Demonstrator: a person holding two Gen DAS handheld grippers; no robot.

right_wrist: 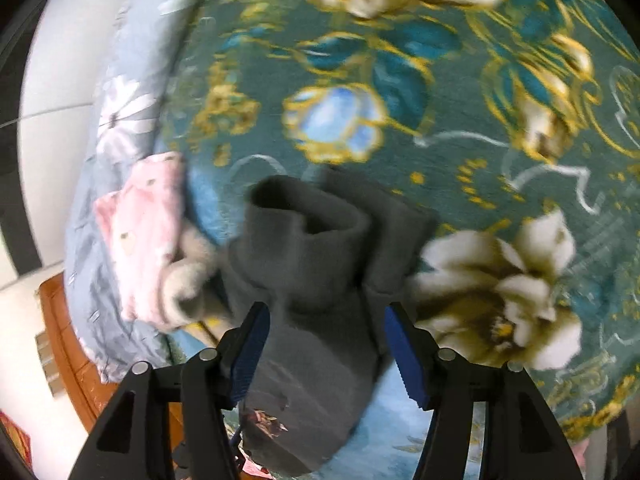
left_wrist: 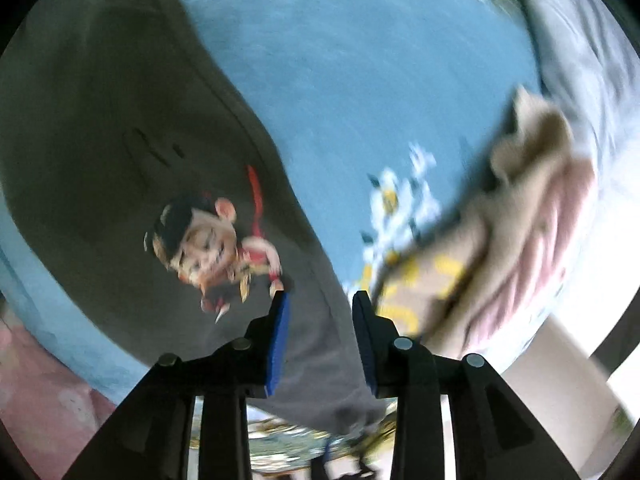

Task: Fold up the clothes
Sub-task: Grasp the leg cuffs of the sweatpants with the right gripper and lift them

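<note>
Grey cloth fills the middle of both views. It is one grey top (left_wrist: 120, 128), and it has one cartoon picture (left_wrist: 212, 248) of a smiling child printed on it. In the left view the top lies spread on a light blue sheet (left_wrist: 360, 60). In the right view a grey sleeve (right_wrist: 312, 240) of it is bunched up, with its round cuff open at the top, over a green blanket (right_wrist: 500, 152) with big flowers.

Beside the top lies one small pile (left_wrist: 520, 240) of other clothes. It looks pink and tan, with some yellow marks. It is too blurry to count the pieces. In the right view the same pile (right_wrist: 152, 240) sits just left of the sleeve.

There are two tools, one for each hand. Each has two black fingers with blue pads.

The left gripper (left_wrist: 320, 300) is open a little way. Grey cloth shows in the gap, but it lies below the pads and is not pinched. It holds nothing.

The right gripper (right_wrist: 326, 312) is open wider. The grey sleeve runs up between its fingers. The left pad looks right up against the cloth. The right pad stands off with a gap, so the sleeve is not squeezed.
</note>
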